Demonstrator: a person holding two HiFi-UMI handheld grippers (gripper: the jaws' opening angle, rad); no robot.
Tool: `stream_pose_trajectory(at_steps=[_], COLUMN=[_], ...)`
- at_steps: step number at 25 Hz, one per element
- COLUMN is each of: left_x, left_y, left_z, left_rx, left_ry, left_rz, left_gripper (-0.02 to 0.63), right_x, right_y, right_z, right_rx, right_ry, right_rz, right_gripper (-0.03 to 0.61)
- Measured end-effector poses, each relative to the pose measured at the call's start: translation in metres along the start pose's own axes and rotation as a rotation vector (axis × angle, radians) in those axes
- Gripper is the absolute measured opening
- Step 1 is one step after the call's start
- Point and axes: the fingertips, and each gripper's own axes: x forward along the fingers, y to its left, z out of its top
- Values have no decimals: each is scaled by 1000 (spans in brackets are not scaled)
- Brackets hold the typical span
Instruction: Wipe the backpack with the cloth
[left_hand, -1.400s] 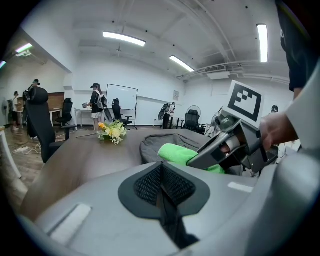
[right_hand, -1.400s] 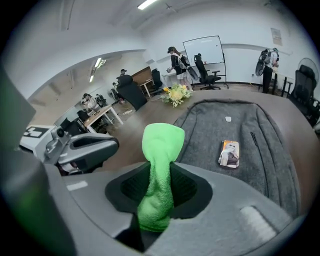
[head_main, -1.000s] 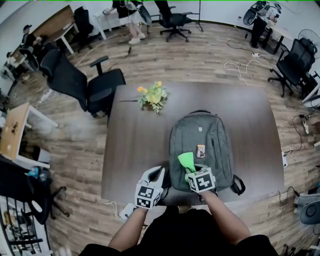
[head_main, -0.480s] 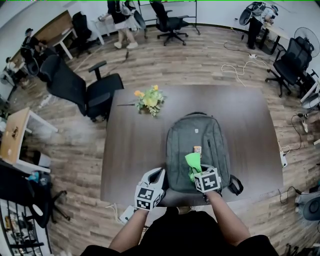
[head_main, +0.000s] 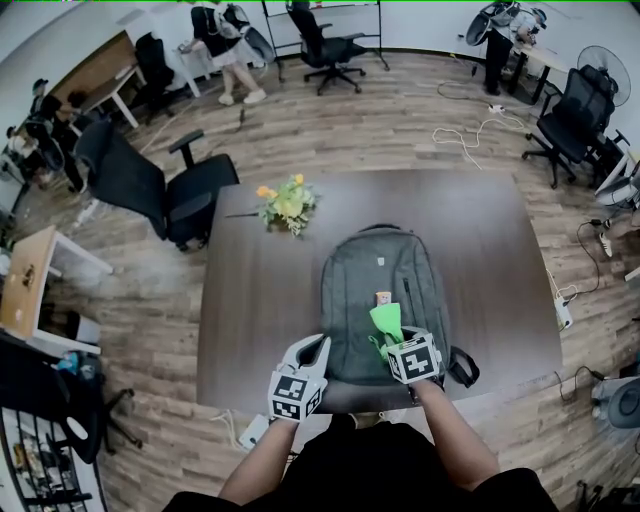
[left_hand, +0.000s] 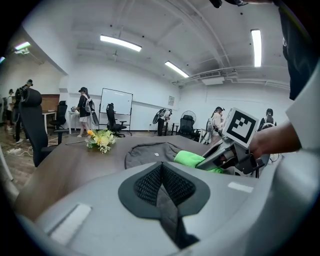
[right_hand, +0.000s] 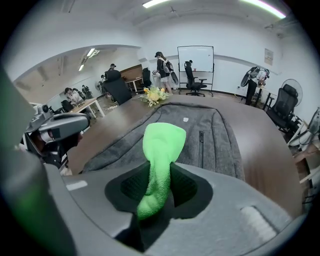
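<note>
A grey backpack (head_main: 385, 285) lies flat on the dark table (head_main: 260, 300), straps down, top away from me. My right gripper (head_main: 383, 343) is shut on a bright green cloth (head_main: 385, 322), which rests on the lower front of the pack just below a small orange tag (head_main: 382, 298). In the right gripper view the cloth (right_hand: 161, 150) sticks out forward from between the jaws over the backpack (right_hand: 210, 135). My left gripper (head_main: 317, 344) hovers at the pack's lower left corner. Its jaws meet with nothing between them in the left gripper view (left_hand: 161, 166).
A bunch of yellow flowers (head_main: 283, 205) lies on the table beyond the pack's upper left. A black office chair (head_main: 165, 185) stands at the table's left side. People and more chairs are at the far end of the room.
The right gripper has carried the cloth rightward across the lower backpack, from left of the orange tag to just under it. The left gripper has stayed in place.
</note>
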Motion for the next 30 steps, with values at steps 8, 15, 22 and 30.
stream_pose_trajectory(at_steps=[8, 15, 22, 30], left_x=[4, 9, 12, 14], left_y=[-6, -13, -20, -20], left_z=[-9, -8, -9, -9], left_rx=[-9, -3, 6, 9], left_ry=[33, 36, 43, 45], left_rz=[1, -8, -17, -7], left_gripper=[18, 18, 18, 17], right_x=[-9, -14, -24, -36], right_y=[-17, -34, -54, -76], right_z=[-1, -7, -16, -16], right_rx=[-33, -23, 9, 66], right_ry=[8, 12, 7, -85], right_rz=[-25, -42, -64, -96], right_gripper=[110, 110, 110, 109])
